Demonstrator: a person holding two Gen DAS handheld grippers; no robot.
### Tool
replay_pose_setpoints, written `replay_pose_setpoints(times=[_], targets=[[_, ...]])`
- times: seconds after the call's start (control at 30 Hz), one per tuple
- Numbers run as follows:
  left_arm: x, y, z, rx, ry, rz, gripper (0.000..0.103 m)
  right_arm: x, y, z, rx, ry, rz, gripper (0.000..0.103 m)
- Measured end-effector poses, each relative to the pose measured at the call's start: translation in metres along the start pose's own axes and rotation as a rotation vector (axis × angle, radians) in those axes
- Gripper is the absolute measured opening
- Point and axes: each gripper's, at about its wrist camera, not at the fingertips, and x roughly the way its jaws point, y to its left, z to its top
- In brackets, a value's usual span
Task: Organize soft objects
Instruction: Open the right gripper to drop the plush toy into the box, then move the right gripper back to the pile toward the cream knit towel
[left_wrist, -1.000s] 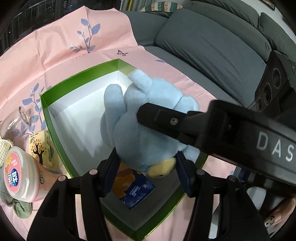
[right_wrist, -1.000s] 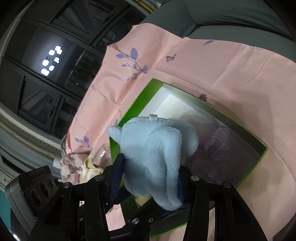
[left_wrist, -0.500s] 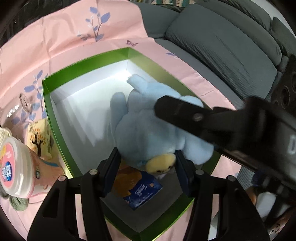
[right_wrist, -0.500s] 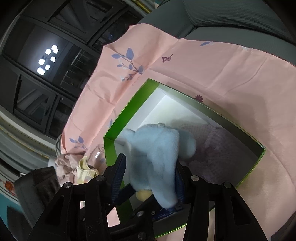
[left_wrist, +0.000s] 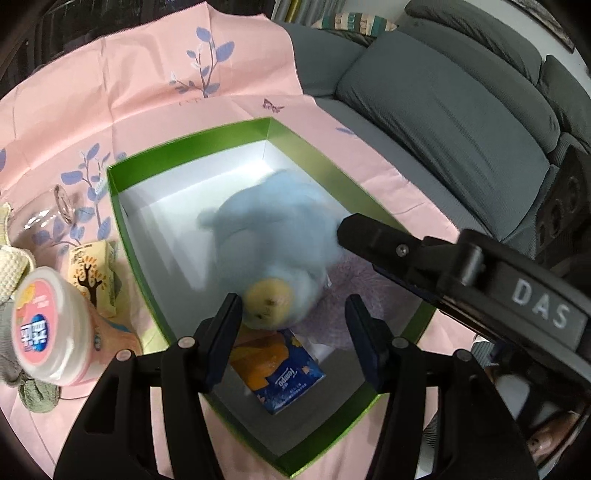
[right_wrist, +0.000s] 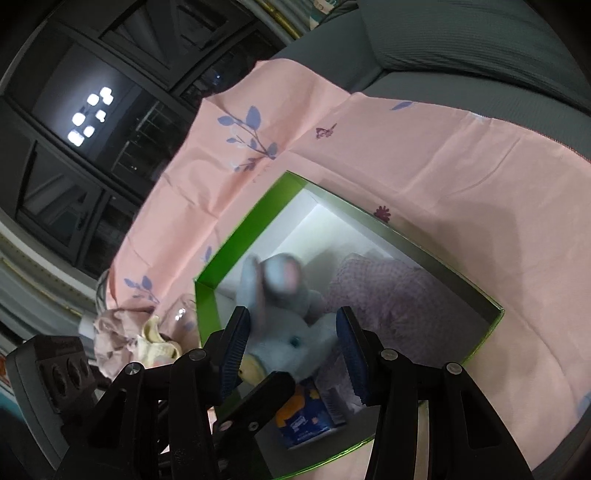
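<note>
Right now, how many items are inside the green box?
3 visible. Blue plush toy in the middle of the green box, purple dotted cloth beside it, blue tissue pack at the near end. More may be hidden underneath.

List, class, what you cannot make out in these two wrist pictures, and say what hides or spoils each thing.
- Blue plush toy: motion-blurred in both views, so its shape and any contact with the tongs are unclear.
- Tissue pack: partly hidden by the toy in the left view, by a black arm in the right.
- Purple cloth in the green box: partly covered by the toy and tongs.
- Glass beside the box: transparent, outline faint.
</note>
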Motion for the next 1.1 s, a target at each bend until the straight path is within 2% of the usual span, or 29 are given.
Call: replay_pose_setpoints(times=[0.1, 0.2, 0.3, 0.37, 0.43, 0.5, 0.63, 0.83, 0.97, 1.0, 1.1], targets=[[-0.014, 0.001, 0.0, -0.001, -0.033, 0.002, 0.06, -0.002, 0.004, 0.0, -0.017, -0.018, -0.027, 0.051], [-0.032, 0.001, -0.003, 0.002, -0.073, 0.002, 0.065, -0.002, 0.008, 0.0, -0.031, -0.03, -0.033, 0.076], [-0.053, 0.004, -0.009, -0.002, -0.123, 0.007, 0.075, -0.003, 0.015, -0.003, -0.06, -0.042, -0.034, 0.076], [-0.066, 0.009, -0.012, -0.007, -0.154, 0.003, 0.076, -0.006, 0.022, -0.005, -0.089, -0.057, -0.027, 0.078], [-0.082, 0.016, -0.016, -0.026, -0.182, 0.0, 0.082, -0.009, 0.027, -0.006, -0.106, -0.08, -0.023, 0.089], [-0.095, 0.024, -0.02, -0.054, -0.209, -0.005, 0.09, -0.012, 0.034, -0.009, -0.126, -0.107, -0.022, 0.093], [-0.127, 0.04, -0.032, -0.1, -0.274, -0.003, 0.098, -0.012, 0.053, -0.016, -0.193, -0.098, -0.005, 0.095], [-0.165, 0.075, -0.057, -0.149, -0.344, 0.078, 0.102, -0.014, 0.092, -0.032, -0.314, -0.096, 0.028, 0.098], [-0.179, 0.107, -0.076, -0.225, -0.357, 0.133, 0.102, -0.014, 0.124, -0.049, -0.412, -0.069, 0.06, 0.1], [-0.183, 0.117, -0.082, -0.255, -0.364, 0.154, 0.102, -0.015, 0.131, -0.054, -0.435, -0.068, 0.065, 0.103], [-0.191, 0.145, -0.1, -0.334, -0.383, 0.242, 0.102, -0.017, 0.15, -0.068, -0.501, -0.072, 0.083, 0.103]])
